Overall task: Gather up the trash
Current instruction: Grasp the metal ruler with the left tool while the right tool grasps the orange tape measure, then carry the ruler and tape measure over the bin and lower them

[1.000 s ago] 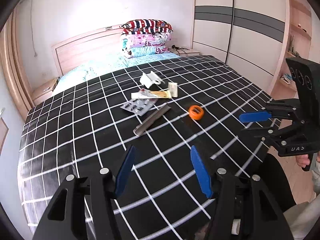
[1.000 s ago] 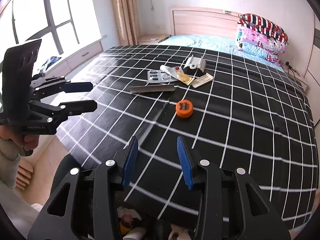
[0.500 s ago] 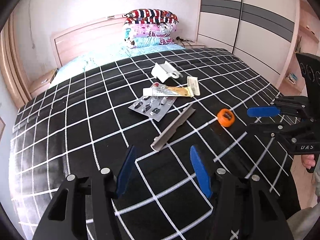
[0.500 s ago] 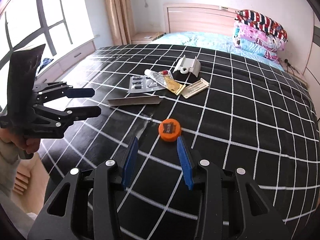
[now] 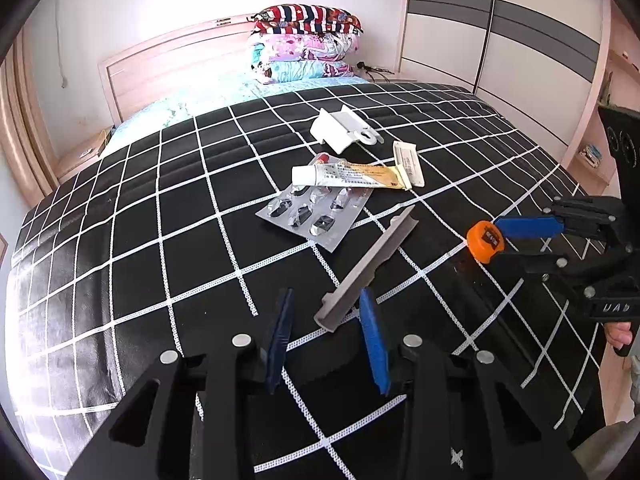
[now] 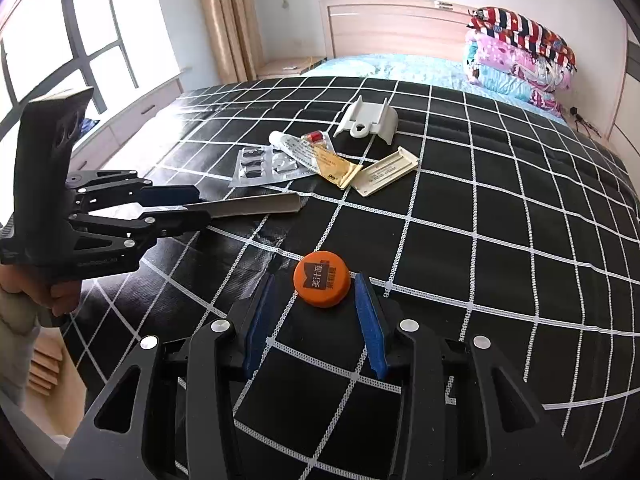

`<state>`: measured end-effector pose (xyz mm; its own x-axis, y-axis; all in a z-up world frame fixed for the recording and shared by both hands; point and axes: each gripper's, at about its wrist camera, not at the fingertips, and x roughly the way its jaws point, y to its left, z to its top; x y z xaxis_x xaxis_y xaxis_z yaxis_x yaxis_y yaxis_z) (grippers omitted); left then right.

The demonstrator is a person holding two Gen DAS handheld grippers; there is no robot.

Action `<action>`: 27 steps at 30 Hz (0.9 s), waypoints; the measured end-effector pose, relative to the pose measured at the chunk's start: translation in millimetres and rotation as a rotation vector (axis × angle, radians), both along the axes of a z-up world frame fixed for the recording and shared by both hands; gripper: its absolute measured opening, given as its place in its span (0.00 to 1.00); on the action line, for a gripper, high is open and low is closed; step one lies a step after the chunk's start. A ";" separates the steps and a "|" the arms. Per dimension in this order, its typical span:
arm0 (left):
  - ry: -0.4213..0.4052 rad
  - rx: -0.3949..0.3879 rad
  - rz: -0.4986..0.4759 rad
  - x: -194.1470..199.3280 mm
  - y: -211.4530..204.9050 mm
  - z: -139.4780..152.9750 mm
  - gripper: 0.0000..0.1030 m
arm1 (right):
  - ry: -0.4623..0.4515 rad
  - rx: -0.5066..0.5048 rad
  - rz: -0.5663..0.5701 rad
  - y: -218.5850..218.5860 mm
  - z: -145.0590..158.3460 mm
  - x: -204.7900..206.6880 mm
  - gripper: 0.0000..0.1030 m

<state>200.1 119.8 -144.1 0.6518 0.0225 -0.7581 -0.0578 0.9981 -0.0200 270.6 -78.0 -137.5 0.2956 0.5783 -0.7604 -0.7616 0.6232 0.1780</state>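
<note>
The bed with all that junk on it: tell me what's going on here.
A person is clearing trash off the bed with a gripper in each hand. The left gripper has just been narrowing around the near end of a grey strip, not yet pinching it. The right gripper sits open with an orange cap at its fingertips. A blister pack, a tube, a flat case and a white clip lie untouched farther up.

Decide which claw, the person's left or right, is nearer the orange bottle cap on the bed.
Right. The right claw has the orange cap at the mouth of its open jaws. The left claw is off to the side, at the near end of the grey strip.
</note>
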 end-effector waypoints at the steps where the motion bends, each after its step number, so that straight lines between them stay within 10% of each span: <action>1: -0.001 0.001 -0.002 0.2 -0.6 -0.1 0.23 | -0.002 -0.006 0.000 1.3 -2.0 -0.2 0.39; 27: -0.108 -0.003 0.003 -64.8 -39.2 41.7 0.12 | -0.088 0.026 -0.004 -18.8 31.5 -48.6 0.29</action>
<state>135.3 80.7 -102.4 0.7297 0.0227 -0.6834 -0.0581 0.9979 -0.0290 222.0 -96.8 -106.1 0.3633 0.5965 -0.7157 -0.7725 0.6223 0.1265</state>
